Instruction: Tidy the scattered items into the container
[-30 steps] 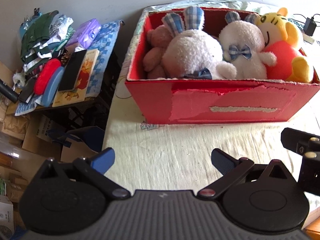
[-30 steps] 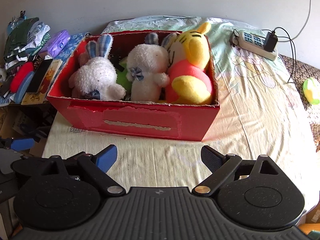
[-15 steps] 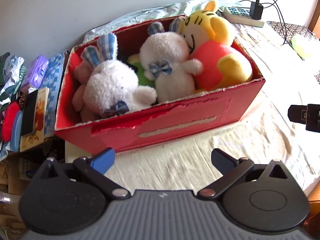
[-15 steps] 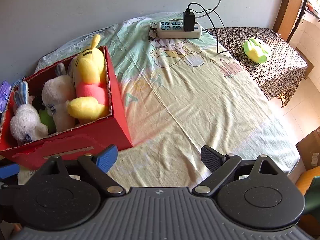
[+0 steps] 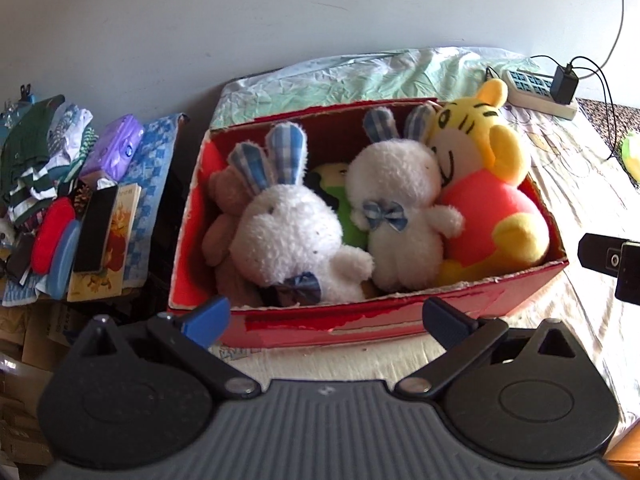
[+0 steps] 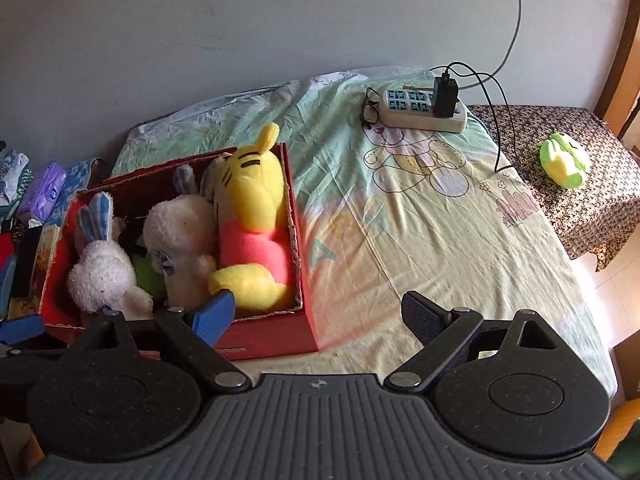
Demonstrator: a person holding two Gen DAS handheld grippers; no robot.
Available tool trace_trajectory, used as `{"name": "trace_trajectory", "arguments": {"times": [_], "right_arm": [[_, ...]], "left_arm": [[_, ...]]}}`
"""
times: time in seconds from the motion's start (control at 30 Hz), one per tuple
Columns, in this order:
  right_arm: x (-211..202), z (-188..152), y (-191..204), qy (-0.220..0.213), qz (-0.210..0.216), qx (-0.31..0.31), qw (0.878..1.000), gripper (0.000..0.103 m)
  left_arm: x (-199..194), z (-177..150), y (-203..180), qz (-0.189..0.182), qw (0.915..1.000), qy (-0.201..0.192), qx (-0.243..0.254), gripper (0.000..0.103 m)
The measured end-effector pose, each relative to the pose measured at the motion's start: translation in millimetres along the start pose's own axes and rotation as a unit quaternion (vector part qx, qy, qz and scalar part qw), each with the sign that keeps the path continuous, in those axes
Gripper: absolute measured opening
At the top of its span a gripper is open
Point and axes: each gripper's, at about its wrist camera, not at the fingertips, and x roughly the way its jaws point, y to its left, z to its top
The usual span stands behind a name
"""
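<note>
Hovering with jaws spread and empty, left gripper (image 5: pixel 326 316) over red cardboard box (image 5: pixel 360 326) packed with plush toys, right gripper (image 6: pixel 318 314) likewise released, small green plush toy (image 6: pixel 563 159) seen well apart on patterned cloth (image 6: pixel 592 216).

A red cardboard box (image 5: pixel 400 322) sits open at the near left of a bed, its near wall torn and scuffed. Packed inside, from left to right: a brown plush bear (image 5: pixel 224 216), a white rabbit (image 5: pixel 292 236) with blue checked ears, a green plush (image 5: pixel 348 220) mostly hidden behind, a second white rabbit (image 5: pixel 396 216) wearing a blue checked bow, and a yellow tiger (image 5: pixel 488 200) in a pink top, leaning against the right wall. A small green plush frog (image 6: pixel 564 158) lies alone, well apart, at the far right on a dark patterned cloth.
</note>
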Motion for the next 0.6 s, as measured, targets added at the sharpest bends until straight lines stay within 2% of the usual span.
{"name": "trace_trajectory", "arguments": {"times": [0.33,0.6], "right_arm": [[4,15,40,-0.005,0.038,-0.040,0.998,0.092],[7,22,62,-0.003,0.042,-0.060,0.997,0.092]], "left_arm": [[-4,11,28,0.035,0.9990,-0.006,-0.026,0.102],[1,17,49,0.030,0.9984,0.000,-0.049,0.102]]}}
